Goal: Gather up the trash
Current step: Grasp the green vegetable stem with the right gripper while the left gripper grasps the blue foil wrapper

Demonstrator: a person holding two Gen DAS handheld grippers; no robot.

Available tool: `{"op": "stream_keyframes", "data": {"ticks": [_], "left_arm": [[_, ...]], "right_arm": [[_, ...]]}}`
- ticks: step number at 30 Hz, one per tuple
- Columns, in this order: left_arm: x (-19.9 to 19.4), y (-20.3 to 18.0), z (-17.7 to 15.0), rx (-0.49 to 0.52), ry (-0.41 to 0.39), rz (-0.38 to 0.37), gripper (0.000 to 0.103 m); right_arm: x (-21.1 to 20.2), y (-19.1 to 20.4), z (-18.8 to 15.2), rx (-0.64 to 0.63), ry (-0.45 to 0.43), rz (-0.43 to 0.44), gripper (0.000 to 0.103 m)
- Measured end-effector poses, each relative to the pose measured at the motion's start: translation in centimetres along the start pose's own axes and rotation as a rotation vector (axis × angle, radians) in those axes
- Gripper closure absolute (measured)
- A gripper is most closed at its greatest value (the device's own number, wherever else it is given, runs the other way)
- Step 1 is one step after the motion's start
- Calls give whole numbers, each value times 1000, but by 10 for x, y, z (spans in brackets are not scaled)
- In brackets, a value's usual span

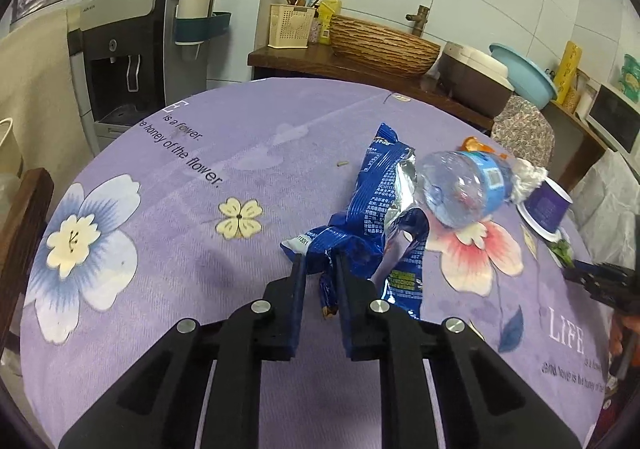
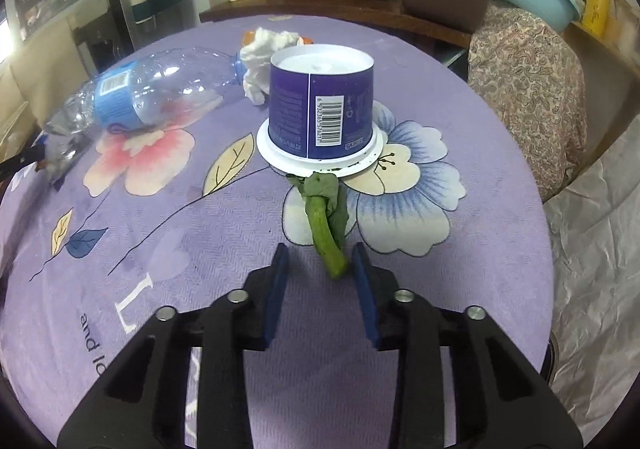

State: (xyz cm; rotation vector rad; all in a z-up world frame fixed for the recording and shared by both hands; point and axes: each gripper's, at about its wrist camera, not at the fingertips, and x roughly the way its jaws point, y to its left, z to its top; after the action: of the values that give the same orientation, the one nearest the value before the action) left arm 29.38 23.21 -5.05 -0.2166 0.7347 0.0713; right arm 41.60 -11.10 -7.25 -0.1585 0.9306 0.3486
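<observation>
The left tongs (image 1: 318,263) are clamped on the crumpled near end of the blue snack wrapper (image 1: 374,209): light, crackly foil, likely slippery, best pinched at a bunched fold. It lies on the desk (image 1: 168,249) just left of the clear bottle (image 1: 466,189). The right tongs (image 2: 318,263) stand apart around a limp green stalk (image 2: 326,227), soft and bruisable, reaching from the overturned purple cup (image 2: 322,105).

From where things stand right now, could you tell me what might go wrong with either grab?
The left gripper pinches only a crumpled end of the blue wrapper, so it may slip or drag against the bottle. The right gripper is open around the green stalk, whose leaf reaches the upturned cup; lifting could nudge it.
</observation>
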Motion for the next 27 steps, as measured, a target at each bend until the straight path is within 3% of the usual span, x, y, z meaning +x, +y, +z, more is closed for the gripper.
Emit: {"op": "stream_keyframes", "data": {"ticks": [1,4,10,17,27], "left_arm": [[-6,-2,-5,6,-10,0,87],[-20,-4,-19,8,-19,-27,87],[-32,-21,-43,24,5,-106,87],[-44,-65,-54,103,6,-194,87],[-45,-130,-60,198,6,-305,87]], "right_arm": [[1,2,1,-9,-4,-1,84],[0,7,-1,-30,-9,-8,91],[-15,13,-15,-23,-37,10,92],[-52,12,-44,24,-96,94,93],[-134,14,-82,52,-276,211,93]]}}
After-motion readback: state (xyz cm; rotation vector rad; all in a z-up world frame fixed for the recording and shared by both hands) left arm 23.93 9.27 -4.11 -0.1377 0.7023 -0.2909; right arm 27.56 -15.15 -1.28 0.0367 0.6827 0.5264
